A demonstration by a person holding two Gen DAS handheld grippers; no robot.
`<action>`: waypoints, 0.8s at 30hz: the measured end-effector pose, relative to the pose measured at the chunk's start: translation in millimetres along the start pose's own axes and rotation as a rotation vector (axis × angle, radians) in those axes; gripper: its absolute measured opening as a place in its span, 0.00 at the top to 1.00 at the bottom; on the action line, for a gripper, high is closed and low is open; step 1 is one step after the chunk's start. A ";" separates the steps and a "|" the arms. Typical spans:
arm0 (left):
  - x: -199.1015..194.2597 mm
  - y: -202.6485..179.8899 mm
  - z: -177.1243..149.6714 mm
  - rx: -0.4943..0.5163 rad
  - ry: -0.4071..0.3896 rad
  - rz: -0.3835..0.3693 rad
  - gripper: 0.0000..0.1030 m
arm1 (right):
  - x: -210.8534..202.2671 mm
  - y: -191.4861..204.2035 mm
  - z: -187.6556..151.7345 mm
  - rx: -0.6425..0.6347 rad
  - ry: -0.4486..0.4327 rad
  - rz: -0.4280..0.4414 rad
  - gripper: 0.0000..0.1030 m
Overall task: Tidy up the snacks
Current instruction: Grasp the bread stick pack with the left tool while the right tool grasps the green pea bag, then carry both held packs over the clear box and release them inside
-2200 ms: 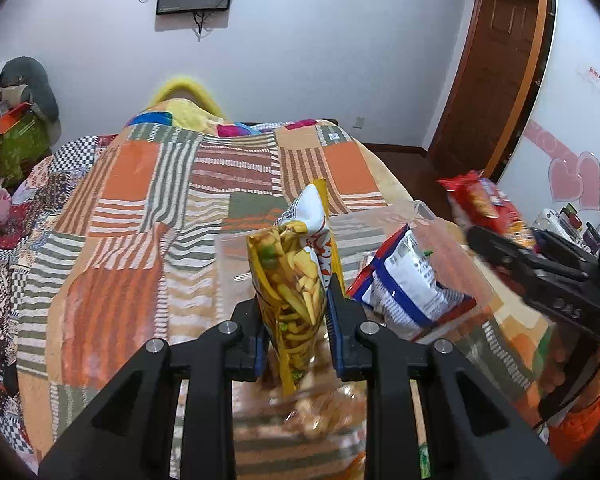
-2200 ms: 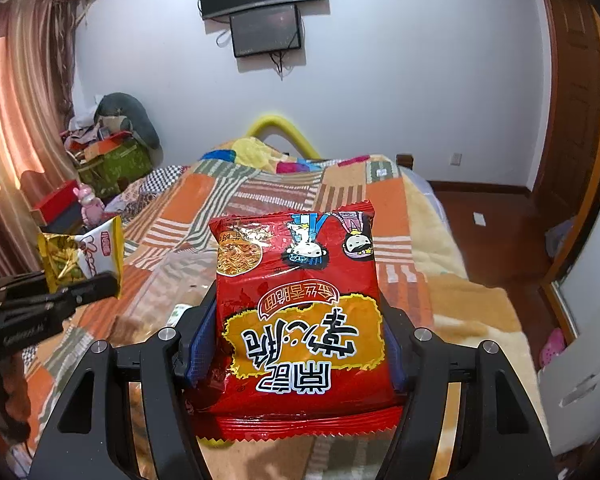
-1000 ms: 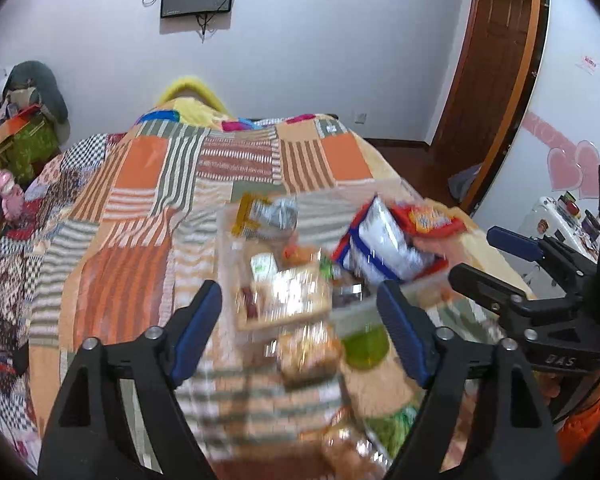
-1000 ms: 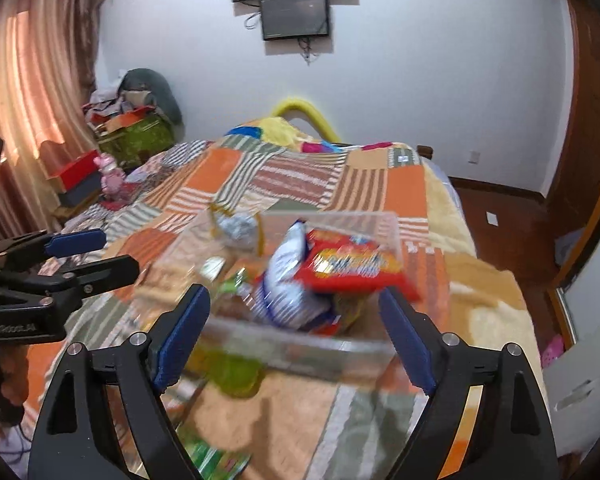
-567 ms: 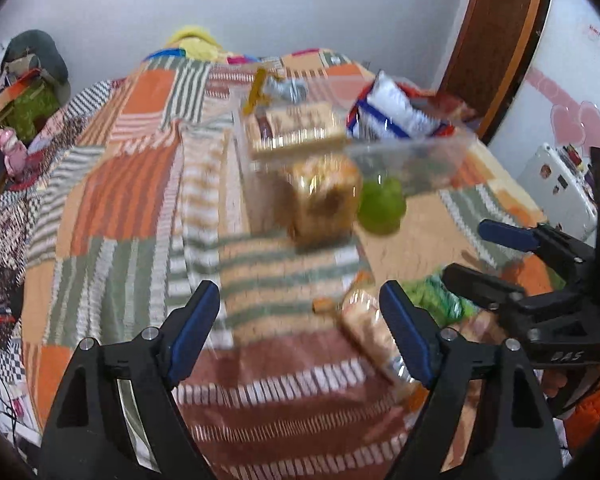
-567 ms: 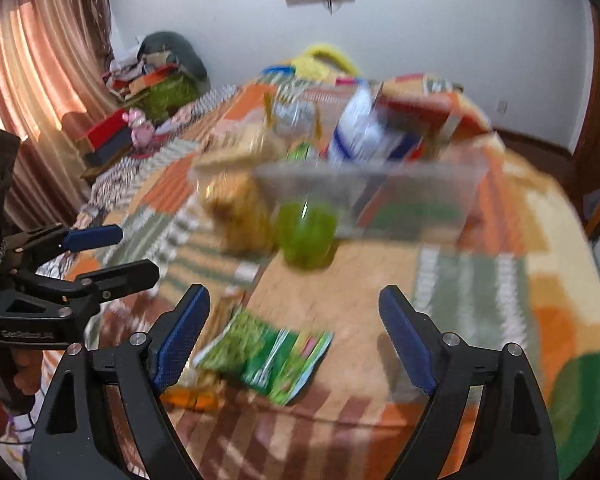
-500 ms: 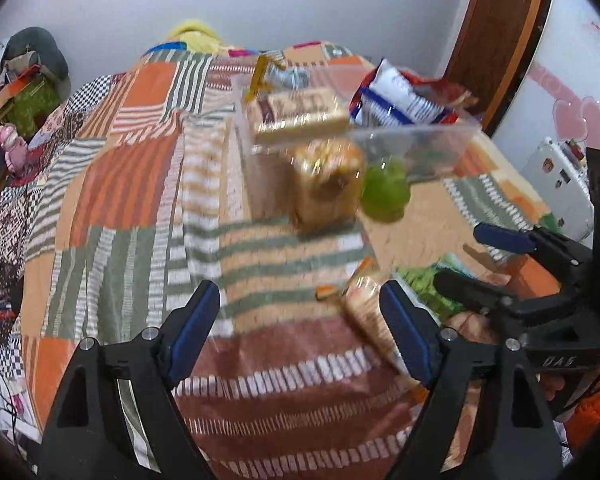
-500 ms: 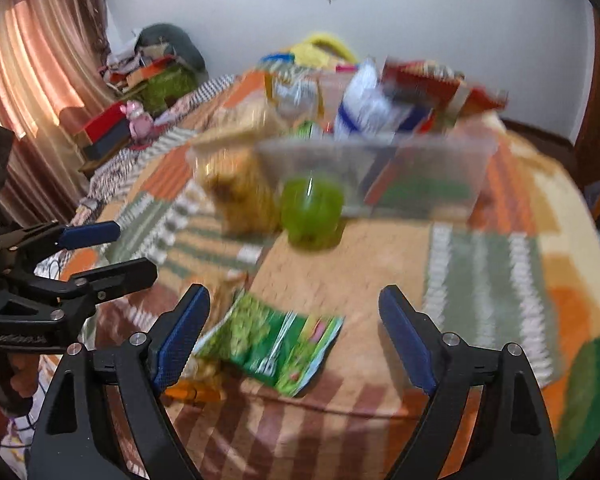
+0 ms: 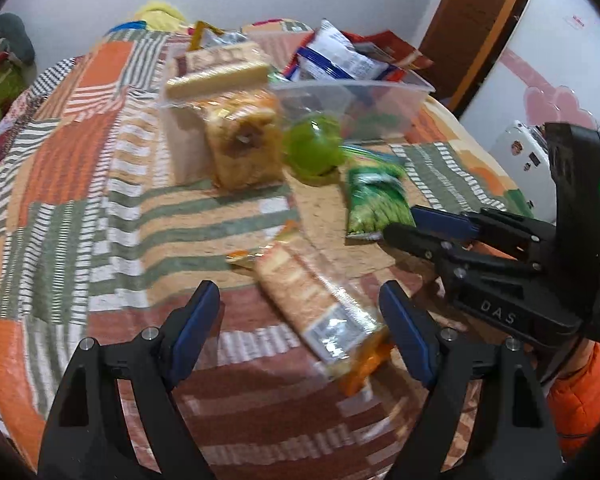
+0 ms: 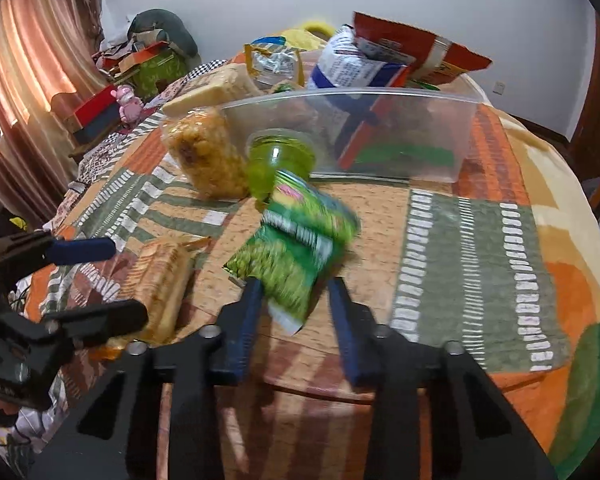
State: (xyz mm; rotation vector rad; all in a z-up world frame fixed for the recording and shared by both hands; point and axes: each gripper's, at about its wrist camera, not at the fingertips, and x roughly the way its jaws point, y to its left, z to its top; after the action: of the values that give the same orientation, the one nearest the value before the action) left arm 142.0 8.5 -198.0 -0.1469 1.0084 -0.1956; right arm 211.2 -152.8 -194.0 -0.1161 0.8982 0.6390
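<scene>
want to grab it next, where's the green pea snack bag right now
In the right wrist view the green pea snack bag lies on the patchwork quilt between the right gripper's fingers, just before the green jelly cup.

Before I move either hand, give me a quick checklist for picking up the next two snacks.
1. Left tongs open around the cracker pack: ok.
2. Cracker pack gripped: not ok, the pads sit apart from it.
3. Right tongs around the green bag's lower corner: ok.
4. Right grip firm: cannot tell, picture is blurred.
5. Room in the clear bin: not ok, packets poke above the rim.
6. Green cup clear of the bag: not ok, they touch or overlap.
</scene>
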 end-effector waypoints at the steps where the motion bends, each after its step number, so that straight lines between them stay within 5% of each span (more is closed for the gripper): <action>1: 3.4 -2.5 -0.5 0.001 0.004 0.001 0.20 | -0.7 -1.1 -0.6 0.005 0.000 0.004 0.75; 5: 14.7 -7.1 -1.0 0.003 0.011 0.005 0.33 | -8.4 -6.2 -3.3 0.039 -0.007 0.008 0.70; 10: 23.4 -4.3 0.3 0.009 0.006 0.035 0.56 | -10.3 -11.1 -1.8 0.083 -0.023 0.010 0.47; 13: 24.0 1.2 2.0 0.001 -0.005 0.041 0.64 | -1.8 -3.2 5.3 0.081 -0.021 0.018 0.45; 22: 10.4 10.4 1.9 -0.006 -0.051 0.036 0.67 | 24.7 17.2 20.4 0.006 0.017 0.002 0.45; 24: 4.4 10.4 3.9 -0.004 -0.066 0.035 0.67 | 26.9 19.6 19.5 -0.023 0.026 0.007 0.61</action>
State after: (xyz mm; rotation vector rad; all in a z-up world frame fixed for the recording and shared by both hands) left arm 148.6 17.8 -201.8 -0.1380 0.9454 -0.1561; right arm 225.8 -117.5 -198.9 -0.1428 0.9170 0.6557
